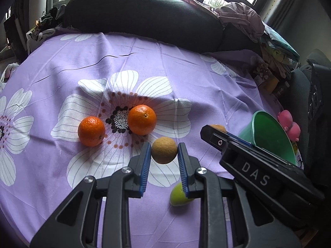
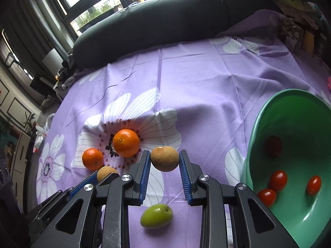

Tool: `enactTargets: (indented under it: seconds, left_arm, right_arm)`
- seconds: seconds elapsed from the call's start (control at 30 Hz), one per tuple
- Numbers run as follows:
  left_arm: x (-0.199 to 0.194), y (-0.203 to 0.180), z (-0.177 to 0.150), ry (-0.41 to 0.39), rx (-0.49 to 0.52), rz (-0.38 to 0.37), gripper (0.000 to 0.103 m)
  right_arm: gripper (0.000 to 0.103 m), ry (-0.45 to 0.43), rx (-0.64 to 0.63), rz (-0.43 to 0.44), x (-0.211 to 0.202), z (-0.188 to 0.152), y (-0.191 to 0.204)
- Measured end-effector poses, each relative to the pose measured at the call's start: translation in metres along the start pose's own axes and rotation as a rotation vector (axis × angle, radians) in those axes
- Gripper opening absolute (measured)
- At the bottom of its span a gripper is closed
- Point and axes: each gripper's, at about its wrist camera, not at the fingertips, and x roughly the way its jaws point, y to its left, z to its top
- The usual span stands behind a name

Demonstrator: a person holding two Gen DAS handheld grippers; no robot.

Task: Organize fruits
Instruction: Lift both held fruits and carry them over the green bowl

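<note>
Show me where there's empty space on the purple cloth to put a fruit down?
The widest bare cloth lies between the dark cushion and the green bowl. It is crowded near the two oranges, the green fruit and both grippers.

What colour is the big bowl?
The bowl is green, with small red tomatoes inside. It shows best in the right wrist view.

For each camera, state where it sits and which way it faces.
Left wrist: on the left gripper, looking down its fingers at a brown fruit it holds; the right gripper shows alongside.
Right wrist: on the right gripper, holding another brown fruit; the left gripper shows.
Shared: two oranges, green fruit, green bowl.
</note>
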Motion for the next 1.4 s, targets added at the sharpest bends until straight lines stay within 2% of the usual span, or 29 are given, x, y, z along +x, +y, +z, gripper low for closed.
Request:
enactTargets:
  seconds: [0.93,1.13,1.4]
  left_arm:
    - [-0.034,-0.031,-0.003,-0.114,0.093,-0.033,0.026]
    - [-0.04,-0.045,-0.006,-0.138,0.134,-0.08,0.026]
    - [-0.046,-0.067,-0.008,-0.157,0.174,-0.198,0.026]
  right_arm:
    - [0.03,-0.154,0.061,0.019,-0.056,-0.001,-0.016]
    - [0.03,-0.198,0.078,-0.004,-0.071,-0.002,-0.021]
    - [0.03,-0.276,0.127,-0.052,-0.098,-0.005,-0.036]
